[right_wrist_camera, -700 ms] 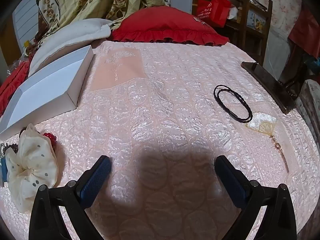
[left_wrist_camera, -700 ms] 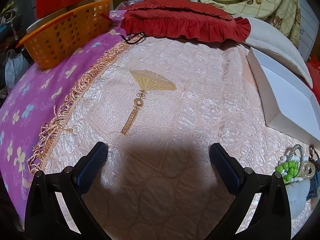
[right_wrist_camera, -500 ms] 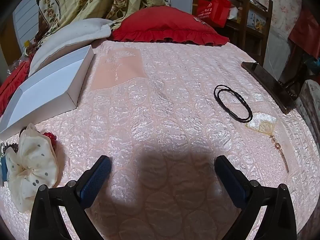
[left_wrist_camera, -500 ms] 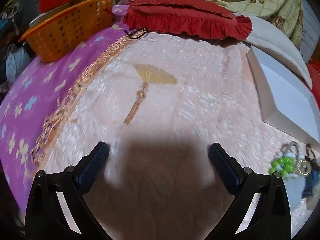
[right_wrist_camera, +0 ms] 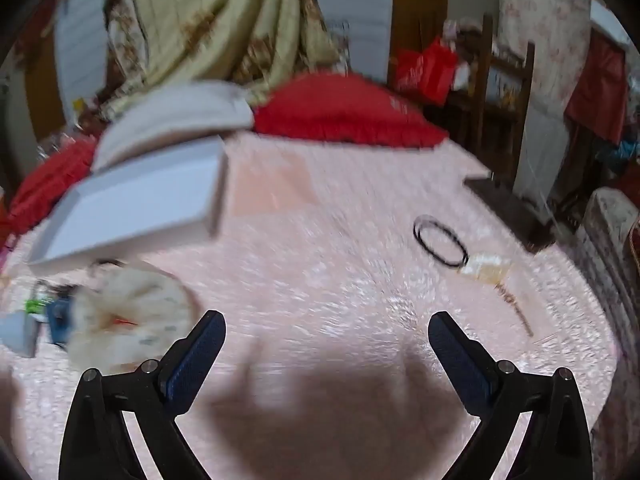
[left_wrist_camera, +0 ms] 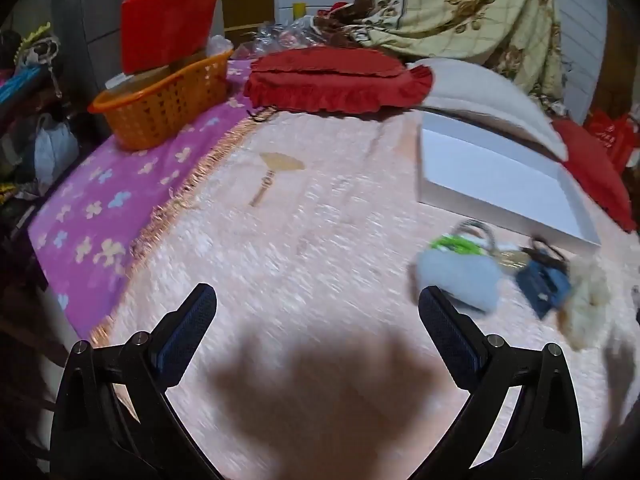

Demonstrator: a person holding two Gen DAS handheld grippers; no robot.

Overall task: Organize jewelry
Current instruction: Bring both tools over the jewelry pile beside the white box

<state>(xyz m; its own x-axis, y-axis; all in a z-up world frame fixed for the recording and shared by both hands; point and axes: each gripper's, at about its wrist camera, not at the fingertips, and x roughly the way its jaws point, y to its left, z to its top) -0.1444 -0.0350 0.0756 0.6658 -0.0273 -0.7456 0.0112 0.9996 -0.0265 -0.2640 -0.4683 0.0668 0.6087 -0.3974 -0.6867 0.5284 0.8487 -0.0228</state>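
Nearer now, blurred jewelry pile [left_wrist_camera: 496,268]: green beads, cream scrunchie [right_wrist_camera: 128,316].

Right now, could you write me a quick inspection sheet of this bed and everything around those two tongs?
Surface: pink quilted bedspread over a purple flowered sheet.
Job's things: open white box, nothing seen inside; blurred pile beside it, pale blue piece, green beads, blue piece, cream dotted scrunchie; black cord loop lying apart.
Clutter: orange basket, red frilled pillow, white pillow.
Tongs: left tongs and right tongs both wide open, nothing between them.
Cables: nothing seen.
Surroundings: floral blanket, wooden chair, red bag.
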